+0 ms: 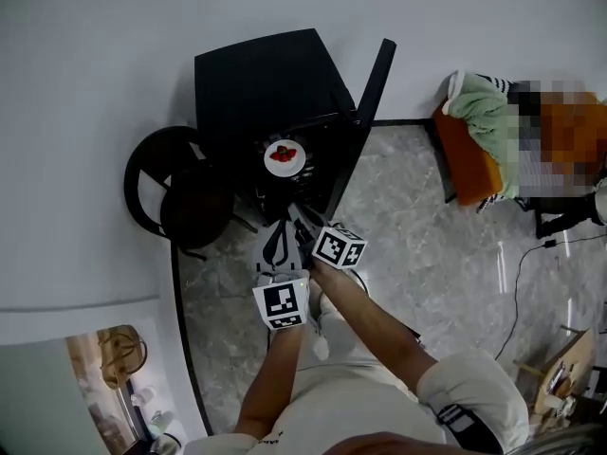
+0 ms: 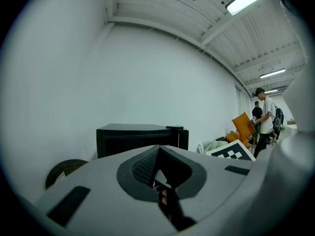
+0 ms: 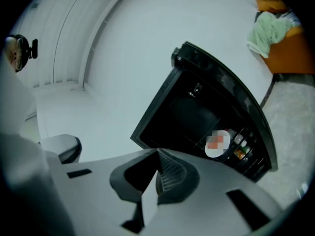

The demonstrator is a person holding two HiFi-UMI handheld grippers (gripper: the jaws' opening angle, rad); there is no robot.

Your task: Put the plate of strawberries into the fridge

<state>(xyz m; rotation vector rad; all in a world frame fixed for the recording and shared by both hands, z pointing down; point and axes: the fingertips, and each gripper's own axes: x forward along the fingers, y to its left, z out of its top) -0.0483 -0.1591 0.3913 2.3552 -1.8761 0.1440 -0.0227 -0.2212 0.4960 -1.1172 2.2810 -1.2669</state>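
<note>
Plate of strawberries [image 1: 285, 156] is in, sitting on a shelf inside the black fridge [image 1: 258, 76], whose door [image 1: 368, 112] hangs wide open. My left gripper [image 2: 158, 148] has its jaws pressed together with nothing in them. My right gripper [image 3: 157, 152] is the same, tips meeting and empty. Both hover side by side in front of the fridge, apart from the plate, above the marbled floor [image 1: 432, 254].

You wear a cream short-sleeved shirt [image 1: 375, 396]. Its right sleeve [image 1: 474, 391] carries a black band [image 1: 462, 423] with white marks.

Left gripper [image 2: 158, 150] and right gripper [image 3: 157, 155]: grey shells, dark ribbed pads [image 3: 170, 174].

Left cube [image 1: 282, 302] and right cube [image 1: 340, 246]: white, black square markers.
</note>
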